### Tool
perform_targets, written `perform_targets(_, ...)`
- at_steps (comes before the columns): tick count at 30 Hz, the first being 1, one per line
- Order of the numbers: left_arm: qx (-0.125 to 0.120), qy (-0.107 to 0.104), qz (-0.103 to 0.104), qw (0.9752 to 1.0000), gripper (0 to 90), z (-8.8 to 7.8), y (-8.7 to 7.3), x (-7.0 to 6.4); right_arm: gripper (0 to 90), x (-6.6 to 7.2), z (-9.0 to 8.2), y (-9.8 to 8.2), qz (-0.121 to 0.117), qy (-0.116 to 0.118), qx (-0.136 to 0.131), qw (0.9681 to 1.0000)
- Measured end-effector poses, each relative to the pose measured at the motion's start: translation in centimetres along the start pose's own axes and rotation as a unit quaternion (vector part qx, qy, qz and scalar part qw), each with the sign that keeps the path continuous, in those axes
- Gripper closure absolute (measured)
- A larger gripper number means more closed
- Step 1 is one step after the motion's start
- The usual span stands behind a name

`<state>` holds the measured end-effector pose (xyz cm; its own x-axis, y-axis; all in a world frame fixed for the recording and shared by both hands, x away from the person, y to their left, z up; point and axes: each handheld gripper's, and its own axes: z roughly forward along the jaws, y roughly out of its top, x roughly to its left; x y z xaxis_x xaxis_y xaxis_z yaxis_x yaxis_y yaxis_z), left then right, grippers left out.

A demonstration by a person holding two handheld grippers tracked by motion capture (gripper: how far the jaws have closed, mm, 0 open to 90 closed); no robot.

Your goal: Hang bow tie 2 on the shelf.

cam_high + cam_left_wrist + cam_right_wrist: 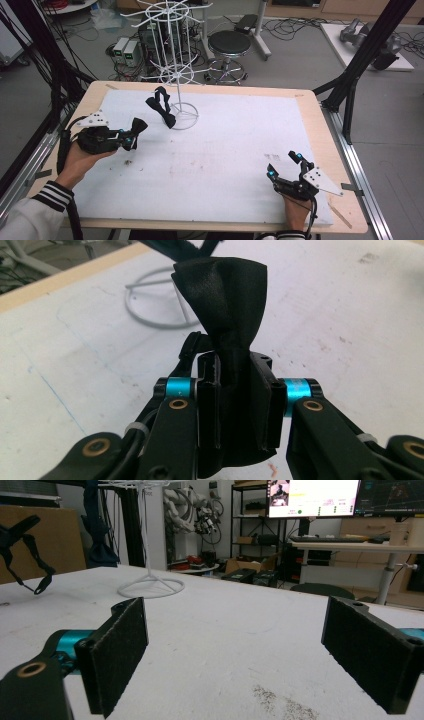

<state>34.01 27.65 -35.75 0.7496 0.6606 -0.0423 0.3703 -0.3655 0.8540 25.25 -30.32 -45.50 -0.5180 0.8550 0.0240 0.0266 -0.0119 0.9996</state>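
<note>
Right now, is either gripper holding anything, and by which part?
The left gripper is shut on the black bow tie, pinched at its narrow centre knot between the fingers. The right gripper is open, holding nothing.

The scene is evenly and brightly lit from overhead; only faint, soft shadows are cast on the white surface (225, 145); mild blur is seen throughout; a bright monitor (312, 497) is overexposed.
</note>
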Motion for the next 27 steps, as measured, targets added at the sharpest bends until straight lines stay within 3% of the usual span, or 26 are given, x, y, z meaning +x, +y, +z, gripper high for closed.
perform_targets(15, -0.068, 0.008, -0.018, 0.9975, 75.4, -1.3, 1.7, 1.0, 10.8, 0.0, 0.0, 0.0, 0.001, 0.000, 0.000, 1.0000)
perform_targets(27, -0.114, 0.011, -0.039, 0.9926, 75.4, -1.9, 3.7, 2.6, 10.8, 0.0, 0.0, 0.0, 0.000, -0.001, -0.002, 1.0000)
